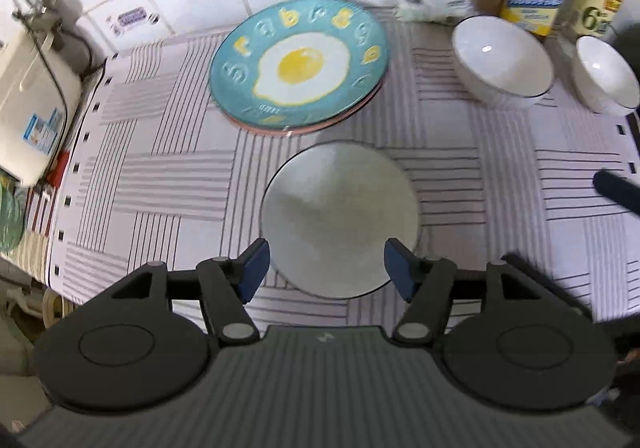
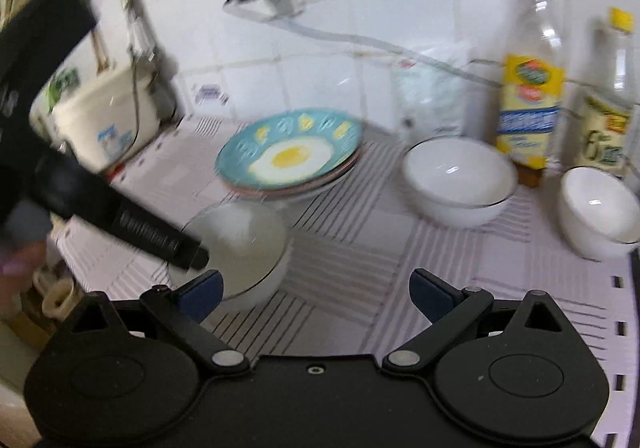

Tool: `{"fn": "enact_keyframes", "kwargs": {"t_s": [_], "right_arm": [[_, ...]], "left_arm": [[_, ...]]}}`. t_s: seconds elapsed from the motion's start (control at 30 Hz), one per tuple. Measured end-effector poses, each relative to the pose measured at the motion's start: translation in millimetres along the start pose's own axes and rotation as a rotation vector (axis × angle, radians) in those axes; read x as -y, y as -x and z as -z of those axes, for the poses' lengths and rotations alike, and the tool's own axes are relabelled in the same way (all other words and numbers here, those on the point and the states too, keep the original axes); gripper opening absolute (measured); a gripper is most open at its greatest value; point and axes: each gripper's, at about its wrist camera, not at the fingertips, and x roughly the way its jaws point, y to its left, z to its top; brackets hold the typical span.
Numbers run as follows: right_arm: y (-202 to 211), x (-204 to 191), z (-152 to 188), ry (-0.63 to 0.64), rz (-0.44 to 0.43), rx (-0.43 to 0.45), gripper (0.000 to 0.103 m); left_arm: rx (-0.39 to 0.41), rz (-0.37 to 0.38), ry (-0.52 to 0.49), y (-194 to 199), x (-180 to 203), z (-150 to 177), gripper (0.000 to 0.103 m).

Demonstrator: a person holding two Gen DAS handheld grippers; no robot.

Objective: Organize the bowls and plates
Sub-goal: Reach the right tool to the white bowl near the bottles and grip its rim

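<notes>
A teal plate with a fried-egg picture [image 1: 300, 61] lies on top of a pink plate [image 1: 280, 127] at the back of the striped mat; the stack also shows in the right wrist view [image 2: 288, 153]. A white bowl [image 1: 340, 215] stands in front of it, just ahead of my open, empty left gripper [image 1: 327, 272]. Two more white bowls [image 1: 502, 61] [image 1: 606, 75] stand at the back right. My right gripper [image 2: 316, 294] is open and empty above the mat, with the near bowl [image 2: 240, 244] at its left and the two others [image 2: 458, 181] [image 2: 598, 209] ahead on the right.
Two bottles with yellow labels [image 2: 528, 87] [image 2: 608, 103] and a white bag [image 2: 434, 91] stand against the tiled wall. A cream-coloured appliance [image 1: 28, 103] stands at the mat's left edge. The left tool's body [image 2: 100, 199] crosses the left of the right wrist view.
</notes>
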Motion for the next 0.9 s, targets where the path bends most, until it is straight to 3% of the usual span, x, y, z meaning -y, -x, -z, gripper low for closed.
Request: {"fn": "enact_keyframes", "kwargs": {"t_s": [0.3, 0.4, 0.63, 0.73, 0.9], "right_arm": [[22.0, 59.5, -25.4, -0.262, -0.038, 0.066, 0.1], [18.6, 72.5, -27.3, -0.301, -0.027, 0.073, 0.094], [12.1, 96.4, -30.0, -0.387, -0.016, 0.106, 0.09], [7.8, 108.3, -33.8, -0.48, -0.016, 0.117, 0.085], [-3.3, 121.6, -39.1, -0.556, 0.022, 0.145, 0.082]], "left_arm": [[0.041, 0.036, -0.01, 21.9, 15.8, -23.6, 0.067], [0.047, 0.046, -0.012, 21.1, 19.6, -31.3, 0.068], [0.099, 0.107, -0.02, 8.3, 38.5, -56.2, 0.069], [0.132, 0.129, -0.023, 1.5, 46.2, -67.3, 0.07], [0.176, 0.171, 0.046, -18.7, 47.7, -85.4, 0.073]]}}
